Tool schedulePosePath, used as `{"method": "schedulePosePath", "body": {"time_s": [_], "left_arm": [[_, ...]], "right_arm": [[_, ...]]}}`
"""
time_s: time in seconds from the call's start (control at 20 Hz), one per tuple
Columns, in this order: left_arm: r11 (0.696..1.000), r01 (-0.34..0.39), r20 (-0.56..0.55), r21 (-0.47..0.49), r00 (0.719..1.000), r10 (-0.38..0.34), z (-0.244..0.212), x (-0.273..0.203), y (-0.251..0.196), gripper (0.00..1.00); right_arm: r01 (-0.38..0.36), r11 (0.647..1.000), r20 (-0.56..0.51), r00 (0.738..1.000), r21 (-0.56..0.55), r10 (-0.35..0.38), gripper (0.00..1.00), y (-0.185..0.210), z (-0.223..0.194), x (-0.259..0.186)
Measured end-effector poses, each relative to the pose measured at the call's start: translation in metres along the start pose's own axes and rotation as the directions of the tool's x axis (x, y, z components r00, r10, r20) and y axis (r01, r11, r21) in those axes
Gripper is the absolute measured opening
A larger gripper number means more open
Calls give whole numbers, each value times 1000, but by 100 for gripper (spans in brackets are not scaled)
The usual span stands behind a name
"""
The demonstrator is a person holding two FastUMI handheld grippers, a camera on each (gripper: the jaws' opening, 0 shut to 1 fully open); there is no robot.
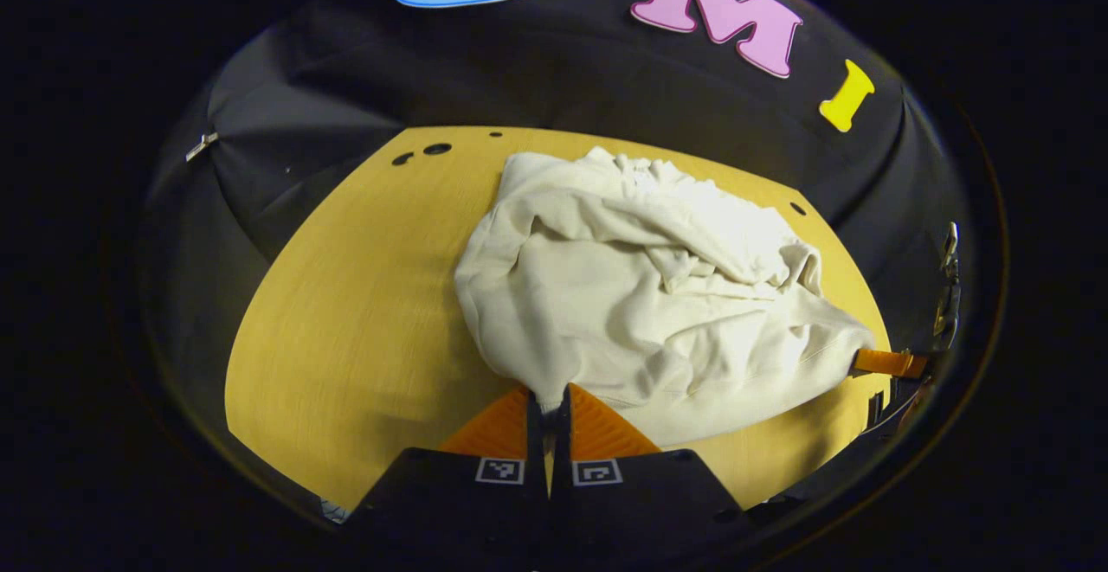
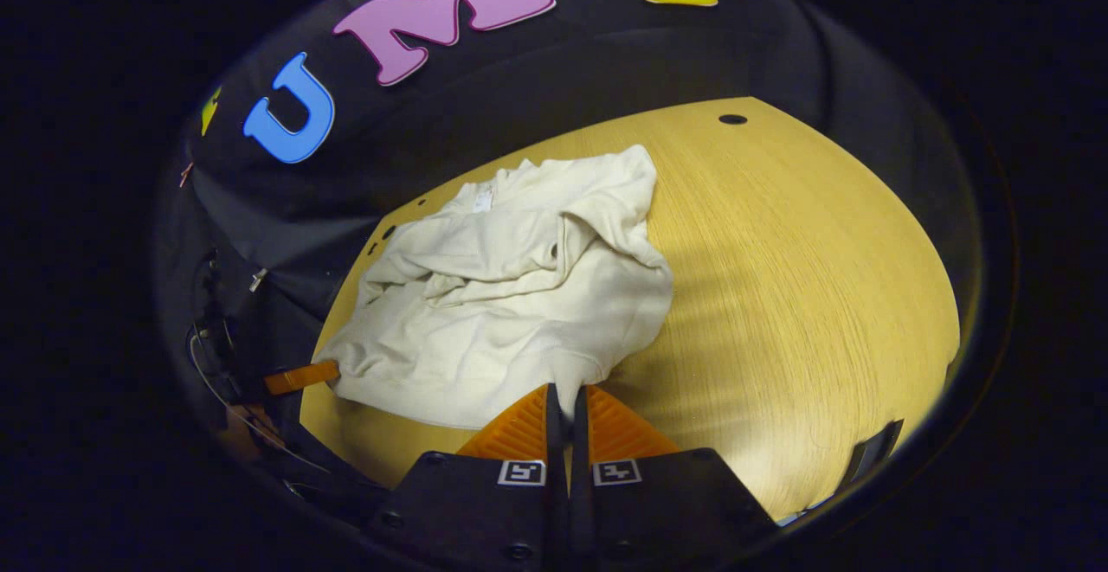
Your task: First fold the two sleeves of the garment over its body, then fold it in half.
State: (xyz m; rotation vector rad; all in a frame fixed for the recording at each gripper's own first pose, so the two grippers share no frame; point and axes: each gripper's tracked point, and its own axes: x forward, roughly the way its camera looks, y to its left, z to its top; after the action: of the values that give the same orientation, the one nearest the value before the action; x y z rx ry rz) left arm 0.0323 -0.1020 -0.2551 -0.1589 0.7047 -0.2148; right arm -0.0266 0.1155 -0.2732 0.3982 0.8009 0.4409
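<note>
A cream garment (image 1: 640,295) lies rumpled on the yellow wooden table (image 1: 346,321), its sleeves bunched over the body. My left gripper (image 1: 549,401) is shut on the garment's near hem corner, the cloth pulled into a peak between its fingers. In the right gripper view the same garment (image 2: 511,295) spreads to the left, and my right gripper (image 2: 567,399) is shut on the other hem corner. The other gripper's finger shows at the far corner in each view: right one (image 1: 887,363), left one (image 2: 301,377).
The black cloth wall (image 1: 563,87) rises behind the table's far edge. Small round holes (image 1: 433,150) dot the tabletop near its back edge. Bare tabletop (image 2: 796,295) spreads beside the garment.
</note>
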Motion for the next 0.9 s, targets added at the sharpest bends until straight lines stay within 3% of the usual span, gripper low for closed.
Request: {"method": "schedulePosePath", "body": {"time_s": [0.2, 0.5, 0.9], "left_arm": [[1000, 27, 83, 0, 996, -27, 47, -4, -13, 6], [1000, 16, 217, -18, 976, -12, 124, 5, -11, 6], [1000, 8, 293, 0, 956, -7, 195, 43, -15, 6]], "right_arm": [[-31, 999, 103, 994, -5, 32, 5, 24, 53, 2], [-42, 999, 200, 979, 29, 35, 5, 23, 117, 17], [-27, 999, 264, 964, 32, 17, 5, 25, 179, 59]]}}
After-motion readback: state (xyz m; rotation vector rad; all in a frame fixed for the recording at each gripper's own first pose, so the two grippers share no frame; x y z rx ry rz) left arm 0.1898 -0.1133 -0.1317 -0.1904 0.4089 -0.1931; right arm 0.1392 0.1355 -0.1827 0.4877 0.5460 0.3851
